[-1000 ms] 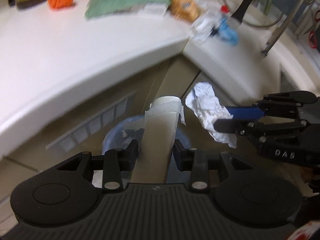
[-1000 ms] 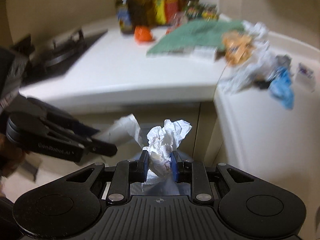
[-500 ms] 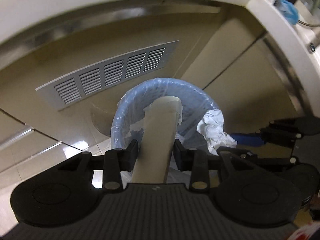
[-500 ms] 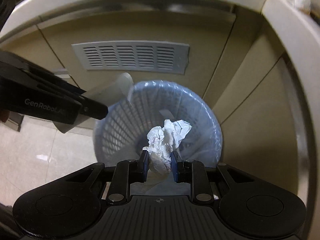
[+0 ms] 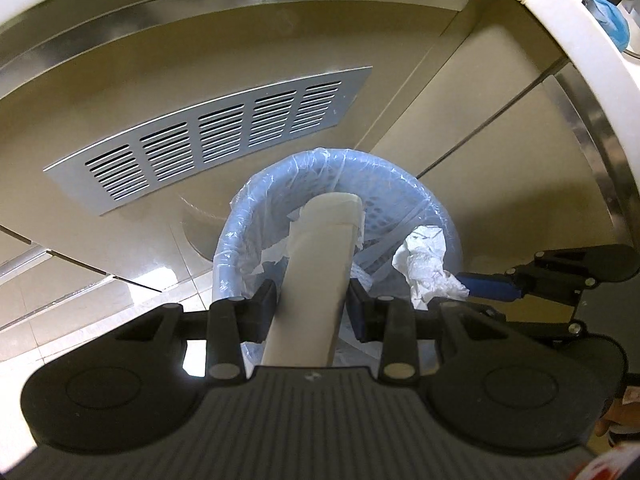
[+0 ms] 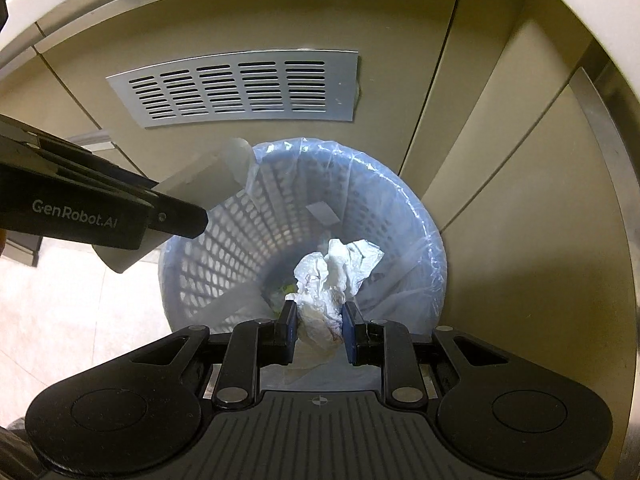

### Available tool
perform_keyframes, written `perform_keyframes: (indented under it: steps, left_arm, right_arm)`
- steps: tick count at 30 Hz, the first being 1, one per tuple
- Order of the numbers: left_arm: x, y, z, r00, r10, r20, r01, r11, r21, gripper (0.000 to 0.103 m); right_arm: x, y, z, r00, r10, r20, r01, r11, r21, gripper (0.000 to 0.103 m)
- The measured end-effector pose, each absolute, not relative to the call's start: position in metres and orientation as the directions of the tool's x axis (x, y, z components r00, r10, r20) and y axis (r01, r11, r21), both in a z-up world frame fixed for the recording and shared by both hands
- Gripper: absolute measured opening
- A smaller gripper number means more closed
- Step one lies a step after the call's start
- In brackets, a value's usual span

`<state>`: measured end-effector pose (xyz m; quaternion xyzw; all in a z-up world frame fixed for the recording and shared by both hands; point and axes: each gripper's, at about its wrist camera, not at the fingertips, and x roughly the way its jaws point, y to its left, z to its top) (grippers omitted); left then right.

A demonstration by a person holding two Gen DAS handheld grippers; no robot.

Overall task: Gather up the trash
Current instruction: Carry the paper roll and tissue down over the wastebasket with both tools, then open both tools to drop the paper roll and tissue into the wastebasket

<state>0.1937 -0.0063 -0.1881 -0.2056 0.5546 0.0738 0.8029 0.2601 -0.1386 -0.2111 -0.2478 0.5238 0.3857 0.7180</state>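
Observation:
My left gripper (image 5: 312, 308) is shut on a beige cardboard tube (image 5: 320, 272), whose far end reaches over the rim of a pale blue mesh bin (image 5: 236, 232) lined with clear plastic. In the right wrist view that tube (image 6: 208, 184) pokes in from the left over the bin (image 6: 224, 240). My right gripper (image 6: 318, 326) is shut on a crumpled white tissue (image 6: 332, 276) and hangs above the bin's opening. From the left wrist view the same tissue (image 5: 424, 268) shows at the bin's right edge, with the right gripper's fingers (image 5: 488, 280) behind it.
The bin stands on the floor against beige cabinet doors with a slotted metal vent (image 6: 244, 88). The white counter edge (image 5: 580, 40) curves overhead, with a blue scrap (image 5: 608, 20) on it. Pale floor tiles (image 6: 60, 312) lie to the left.
Both grippers have come down from counter height to just above the bin, each still gripping its piece. The counter top has slid out of view and the bin now fills the middle.

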Motion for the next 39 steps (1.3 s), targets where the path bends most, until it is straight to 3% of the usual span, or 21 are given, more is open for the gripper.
perform_keyframes:
  steps: [19,22,39]
  left_arm:
    - [0.1978,-0.0061,-0.1883,0.382,-0.107,-0.918,-0.352,0.902,-0.251,0.035]
    - [0.1953,-0.0033,-0.1865,0.397,-0.096,-0.913,-0.368,0.894,-0.254,0.048]
    - [0.1895,-0.0014,-0.1848,0.38,-0.072,-0.922,-0.362,0.906,-0.22,0.051]
  right_arm:
    - [0.2662,-0.1361,-0.2114,0.161,0.308,-0.937,-0.811,0.582,0.052,0.024]
    - [0.2665,-0.136,-0.2108,0.162,0.31,-0.937,-0.812,0.582,0.052,0.024]
    - [0.2681,-0.138,-0.2061,0.162,0.35,-0.923,-0.792,0.604,0.09,0.025]
